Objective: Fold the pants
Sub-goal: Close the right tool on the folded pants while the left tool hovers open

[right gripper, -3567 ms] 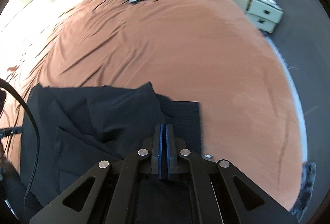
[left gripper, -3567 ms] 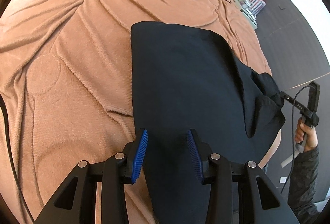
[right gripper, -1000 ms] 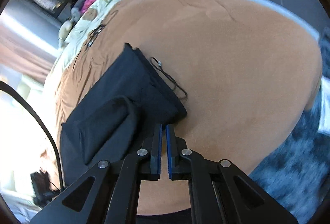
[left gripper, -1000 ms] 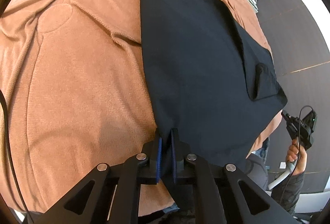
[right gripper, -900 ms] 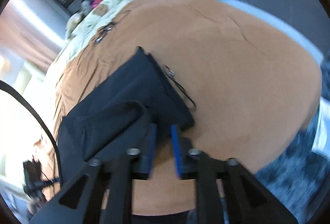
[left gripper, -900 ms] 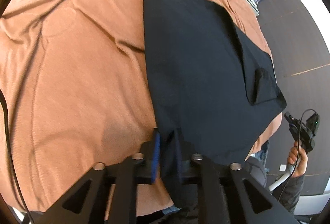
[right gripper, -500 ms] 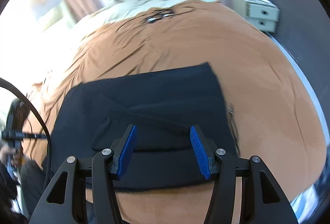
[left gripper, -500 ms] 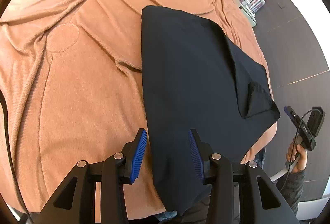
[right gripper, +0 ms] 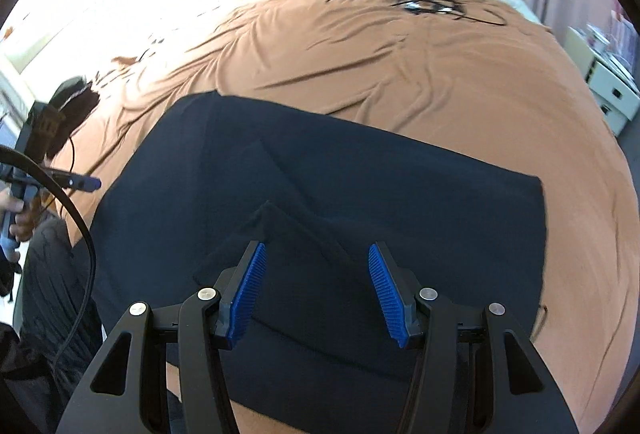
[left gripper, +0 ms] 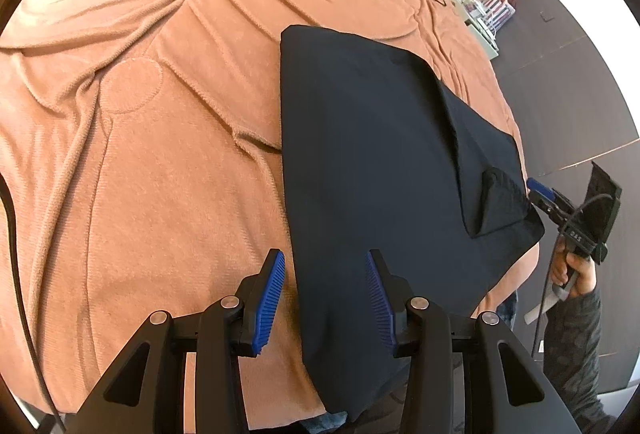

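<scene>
The black pants (left gripper: 372, 162) lie folded flat on the brown bedspread (left gripper: 140, 162), with one end hanging over the bed's near edge. My left gripper (left gripper: 325, 270) stands open just above that near end, its blue pads apart with nothing pressed between them. At the right of the left wrist view the right gripper (left gripper: 538, 190) shows beside the pants' turned-over corner, held by a hand. In the right wrist view the pants (right gripper: 400, 202) fill the middle, and my right gripper (right gripper: 316, 266) is open above a folded flap, gripping nothing.
A tangle of black cable (right gripper: 432, 6) lies on the bedspread (right gripper: 400, 66) toward the pillows. A white drawer unit (right gripper: 612, 90) stands beside the bed on the right. The left gripper and its hand (right gripper: 16, 210) show at the left edge, with dark floor past the bed.
Both grippers have let go of the pants and now stand open. The right gripper swung round to face across the pants, which now lie flat on the bed.
</scene>
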